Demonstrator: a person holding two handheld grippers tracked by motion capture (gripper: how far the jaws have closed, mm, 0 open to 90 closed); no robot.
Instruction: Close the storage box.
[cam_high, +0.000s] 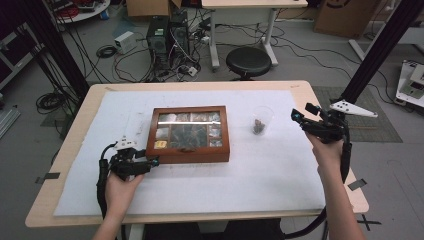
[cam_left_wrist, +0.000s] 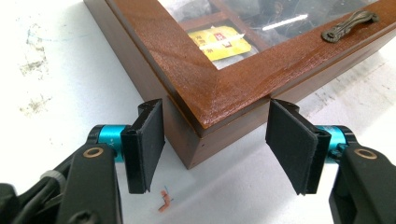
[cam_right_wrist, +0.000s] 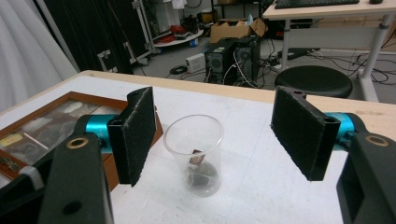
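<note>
Wooden box (cam_high: 189, 134) holds packets behind glass; clear cup (cam_high: 261, 121) holds brown bits.

A black stool (cam_high: 248, 61) and computer towers (cam_high: 167, 39) stand behind.

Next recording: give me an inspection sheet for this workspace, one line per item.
Surface: white mat on a wooden table, some smudges.
Job's things: wooden box, glass lid closed, tea bags inside; clear cup upright to its right, a dark item at its bottom.
Clutter: small orange scrap on the mat.
Grippers: left gripper open, fingers astride the box's near corner, not pressing; right gripper open, raised, aimed at the cup.
Cables: one trailing from each gripper.
Surroundings: stool, computer towers, floor wiring.
</note>
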